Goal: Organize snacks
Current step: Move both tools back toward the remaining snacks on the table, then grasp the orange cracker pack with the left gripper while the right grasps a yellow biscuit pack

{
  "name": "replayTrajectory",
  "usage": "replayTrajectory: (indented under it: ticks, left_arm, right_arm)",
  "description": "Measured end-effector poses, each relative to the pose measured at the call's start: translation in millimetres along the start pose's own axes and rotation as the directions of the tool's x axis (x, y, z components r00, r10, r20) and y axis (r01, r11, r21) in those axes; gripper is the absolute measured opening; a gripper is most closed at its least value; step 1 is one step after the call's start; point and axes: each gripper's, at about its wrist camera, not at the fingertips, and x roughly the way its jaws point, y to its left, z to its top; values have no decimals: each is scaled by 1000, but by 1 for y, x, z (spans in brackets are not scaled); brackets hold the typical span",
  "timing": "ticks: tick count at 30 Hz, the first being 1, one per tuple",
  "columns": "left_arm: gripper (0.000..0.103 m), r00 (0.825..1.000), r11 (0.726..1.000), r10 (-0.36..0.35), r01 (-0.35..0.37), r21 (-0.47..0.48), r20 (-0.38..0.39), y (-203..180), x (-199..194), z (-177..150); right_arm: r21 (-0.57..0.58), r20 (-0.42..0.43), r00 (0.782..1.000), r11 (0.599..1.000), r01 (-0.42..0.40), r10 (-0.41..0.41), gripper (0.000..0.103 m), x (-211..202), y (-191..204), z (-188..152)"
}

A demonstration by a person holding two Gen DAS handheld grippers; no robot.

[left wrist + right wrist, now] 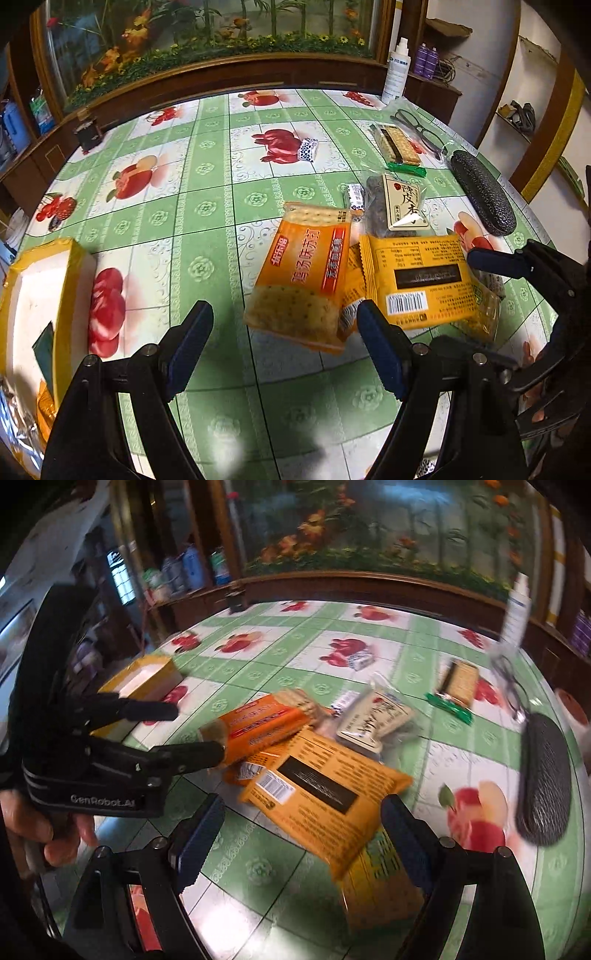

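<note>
An orange cracker pack (301, 277) lies on the fruit-print tablecloth, just ahead of my open left gripper (284, 332); it also shows in the right wrist view (264, 723). A yellow snack pack (421, 280) lies face down beside it, between the fingers of my open right gripper (303, 834), which shows at the right edge of the left wrist view (491, 258). A dark plum pack with a cream label (400, 206) lies behind. A yellow box (40, 295) with a white inside stands at the left (144, 679). My left gripper (195, 731) is empty.
A green-ended cracker pack (397, 147), a small patterned candy (308, 149) and a small wrapped sweet (354, 195) lie farther back. Glasses (417, 129), a black glasses case (482, 197) and a white spray bottle (397, 70) sit at the right. A wooden cabinet edges the table behind.
</note>
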Motion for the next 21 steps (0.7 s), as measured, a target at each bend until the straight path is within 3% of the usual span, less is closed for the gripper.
replayTrajectory:
  ticks: [5, 12, 16, 17, 18, 21]
  left_arm:
    - [80, 999, 999, -32, 33, 12, -35, 3, 14, 5]
    - [80, 995, 998, -53, 56, 37, -81, -4, 35, 13]
    - [81, 994, 997, -79, 79, -6, -77, 1, 44, 17]
    - [80, 995, 997, -74, 73, -19, -64, 3, 44, 17]
    - [67, 996, 997, -75, 74, -30, -51, 6, 43, 17]
    - [53, 994, 992, -104, 101, -75, -43, 19, 39, 14]
  right_arm:
    - [-37, -28, 999, 999, -17, 16, 96, 16, -10, 7]
    - [-54, -101, 993, 997, -62, 56, 96, 32, -21, 15]
    - [-80, -112, 993, 996, -45, 36, 97, 38, -15, 11]
    - [-82, -109, 993, 996, -42, 33, 97, 37, -15, 10]
    - [-78, -107, 994, 996, -36, 27, 96, 36, -15, 9]
    - [-59, -100, 995, 998, -26, 20, 96, 33, -13, 8]
